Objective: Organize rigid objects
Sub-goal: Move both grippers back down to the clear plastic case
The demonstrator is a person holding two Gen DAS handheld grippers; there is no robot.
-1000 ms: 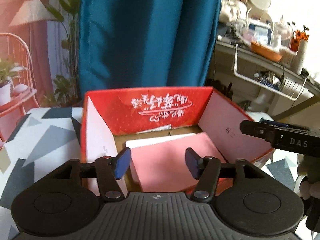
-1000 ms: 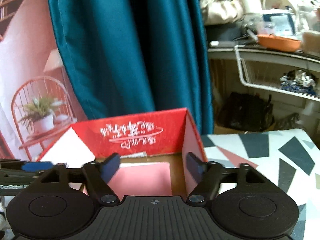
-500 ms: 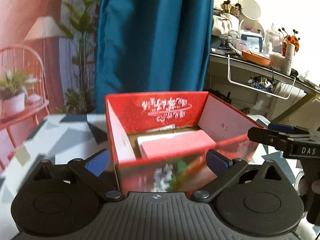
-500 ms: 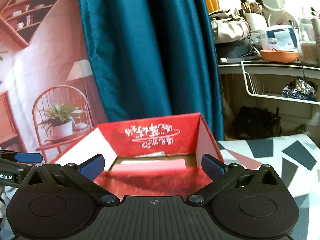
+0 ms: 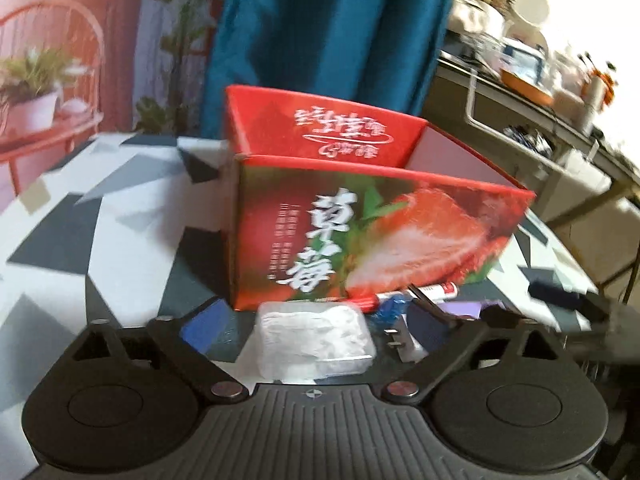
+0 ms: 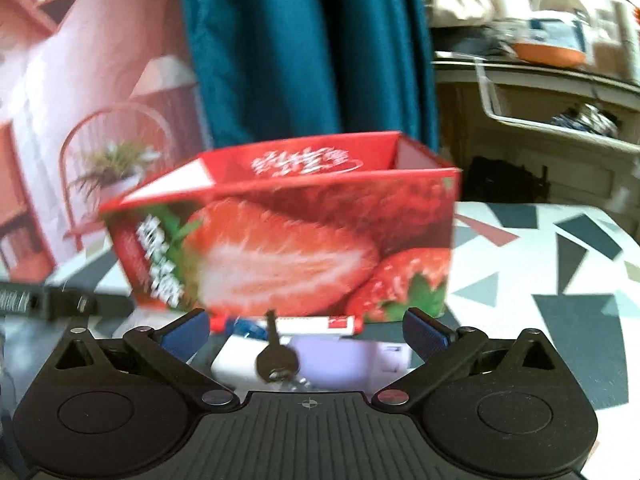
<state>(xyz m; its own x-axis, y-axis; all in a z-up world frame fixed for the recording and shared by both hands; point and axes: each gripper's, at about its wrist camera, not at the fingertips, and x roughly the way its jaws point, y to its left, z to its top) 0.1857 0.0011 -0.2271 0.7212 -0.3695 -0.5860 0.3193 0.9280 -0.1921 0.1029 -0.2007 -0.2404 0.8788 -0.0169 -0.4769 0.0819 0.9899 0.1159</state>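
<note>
A red strawberry-print box stands open-topped on the patterned table; it also shows in the right wrist view. My left gripper is open, low in front of the box, with a clear plastic case of white stuff lying between its fingers, untouched. My right gripper is open and empty, in front of the box. Between its fingers lie a metal key, a white and lilac box and a red and white tube. The box's inside is hidden.
The table has a grey and white triangle pattern. A teal curtain hangs behind it. A cluttered shelf with a wire basket stands at the right. A white charger plug and blue wrapper lie by the box.
Both grippers have pulled back from over the box and dropped low in front of it, with their jaws spread wider. Small items before the box have come into view.
</note>
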